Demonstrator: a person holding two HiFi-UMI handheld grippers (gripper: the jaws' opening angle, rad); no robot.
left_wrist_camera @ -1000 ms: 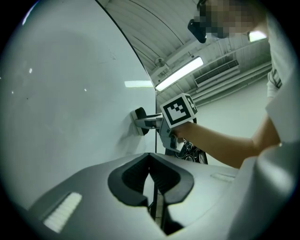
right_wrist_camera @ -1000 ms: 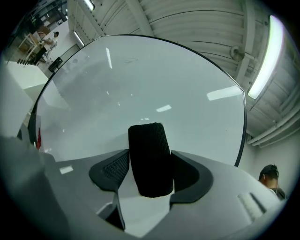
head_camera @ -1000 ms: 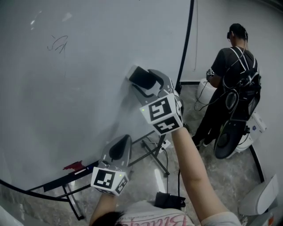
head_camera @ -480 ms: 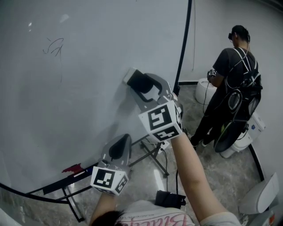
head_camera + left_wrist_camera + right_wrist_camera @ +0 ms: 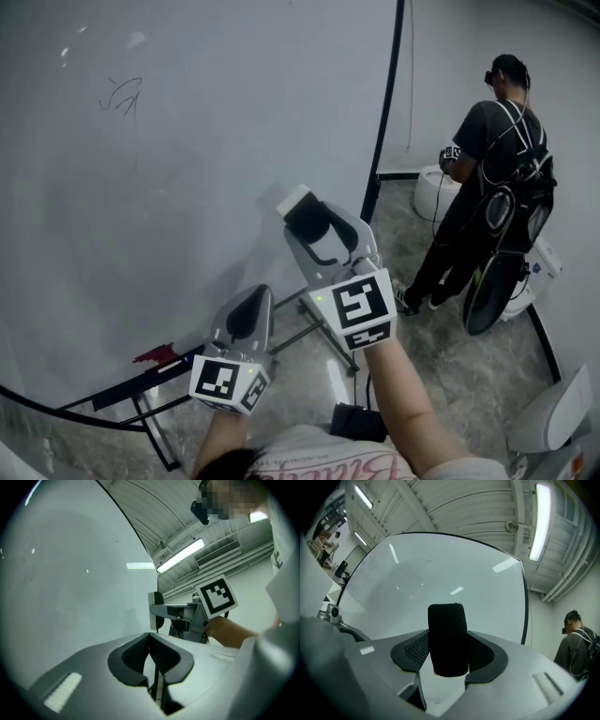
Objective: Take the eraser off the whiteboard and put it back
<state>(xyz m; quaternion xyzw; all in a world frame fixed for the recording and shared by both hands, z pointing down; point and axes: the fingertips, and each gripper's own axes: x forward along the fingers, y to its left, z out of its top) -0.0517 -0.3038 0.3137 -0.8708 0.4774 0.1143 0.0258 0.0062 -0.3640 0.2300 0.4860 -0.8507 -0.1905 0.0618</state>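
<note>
The right hand-held gripper has the eraser clamped between its jaws. The jaws stand fairly wide because the black block fills the gap, and they have just been closing in on it. In the right gripper view the eraser stands upright between the pads, with the whiteboard behind it. From where I look, it hangs by the lower part of the whiteboard, near its right edge. I cannot tell whether it touches the surface or sits just off it.

The left hand-held gripper waits lower down with its jaws together and nothing in them.

I judge this to be the lifting-off part, with the return to come. To do it well, the grip should stay firm and square. The eraser should come straight away from the surface rather than drag across it. It should then go back flat, so that its whole face meets the board at once, clear of the black frame at the right edge.

A second ago the eraser was higher up the board. It has since come down and toward the person, and the right gripper's marker cube has rolled round. The left gripper has kept its place.
</note>
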